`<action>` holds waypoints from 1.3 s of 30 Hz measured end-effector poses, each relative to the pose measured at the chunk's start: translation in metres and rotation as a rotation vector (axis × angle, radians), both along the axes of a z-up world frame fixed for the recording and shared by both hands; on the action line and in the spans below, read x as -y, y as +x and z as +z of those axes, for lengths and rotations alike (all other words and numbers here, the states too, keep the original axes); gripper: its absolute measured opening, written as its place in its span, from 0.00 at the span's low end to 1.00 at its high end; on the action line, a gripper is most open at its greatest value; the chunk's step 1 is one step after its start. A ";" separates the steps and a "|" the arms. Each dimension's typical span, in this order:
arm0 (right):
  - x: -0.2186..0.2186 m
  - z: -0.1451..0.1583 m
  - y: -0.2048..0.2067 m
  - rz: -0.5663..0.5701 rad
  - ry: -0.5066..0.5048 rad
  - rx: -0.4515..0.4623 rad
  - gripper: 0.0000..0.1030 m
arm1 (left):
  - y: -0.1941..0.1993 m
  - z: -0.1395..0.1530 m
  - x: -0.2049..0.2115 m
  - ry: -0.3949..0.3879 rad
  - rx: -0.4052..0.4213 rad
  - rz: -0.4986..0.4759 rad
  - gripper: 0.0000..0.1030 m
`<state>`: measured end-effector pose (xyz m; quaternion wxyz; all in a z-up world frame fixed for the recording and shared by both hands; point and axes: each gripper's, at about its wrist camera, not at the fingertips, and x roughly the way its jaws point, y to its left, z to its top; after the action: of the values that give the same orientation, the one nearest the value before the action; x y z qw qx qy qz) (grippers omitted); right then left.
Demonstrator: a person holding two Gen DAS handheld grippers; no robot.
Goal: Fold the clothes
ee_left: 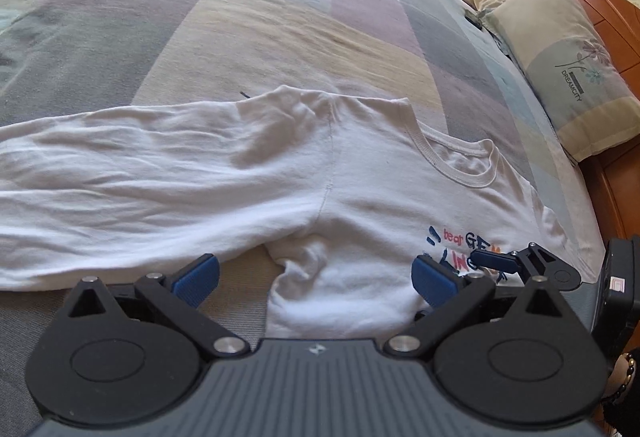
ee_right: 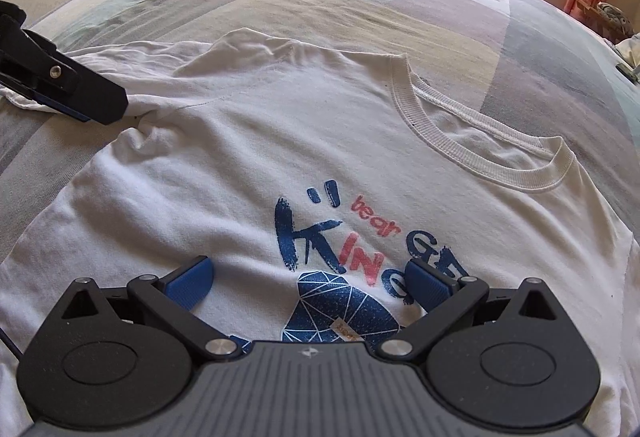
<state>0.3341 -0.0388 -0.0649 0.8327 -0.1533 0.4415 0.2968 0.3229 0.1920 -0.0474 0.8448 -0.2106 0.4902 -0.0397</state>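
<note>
On the patchwork bedspread (ee_right: 360,9) a white long-sleeved shirt (ee_left: 360,197) is lying chest-up, both the left gripper (ee_left: 316,277) and right gripper (ee_right: 308,281) are hovering wide open and empty, and the light, floppy cotton is probably asking for pinches at sleeve cuff or shoulder seam.

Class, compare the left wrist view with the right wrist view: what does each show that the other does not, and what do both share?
Only the left wrist view shows the long sleeve stretched out to the side, the floral pillow and the wooden bed frame. Only the right wrist view shows the full blue and red print with its geometric shape. Both show the white shirt flat on the patchwork bedspread, its ribbed collar, and both claws open: left claw, right claw.
</note>
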 end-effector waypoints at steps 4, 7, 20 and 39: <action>-0.003 0.001 0.001 -0.006 -0.013 -0.007 1.00 | 0.020 -0.012 -0.020 -0.014 0.015 0.007 0.98; -0.011 0.008 0.004 -0.018 -0.056 -0.025 1.00 | 0.033 -0.024 -0.035 -0.020 0.008 0.028 0.98; -0.125 0.042 -0.018 0.355 0.063 0.053 0.38 | 0.057 -0.032 -0.090 -0.149 0.028 0.060 0.99; -0.186 0.019 -0.004 0.559 -0.147 0.218 0.09 | 0.030 -0.013 -0.119 -0.162 0.056 0.064 0.99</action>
<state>0.3297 0.1470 -0.0459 0.7479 -0.3598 0.3105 0.4633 0.3534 0.3109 -0.0603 0.8394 -0.2924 0.4545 -0.0582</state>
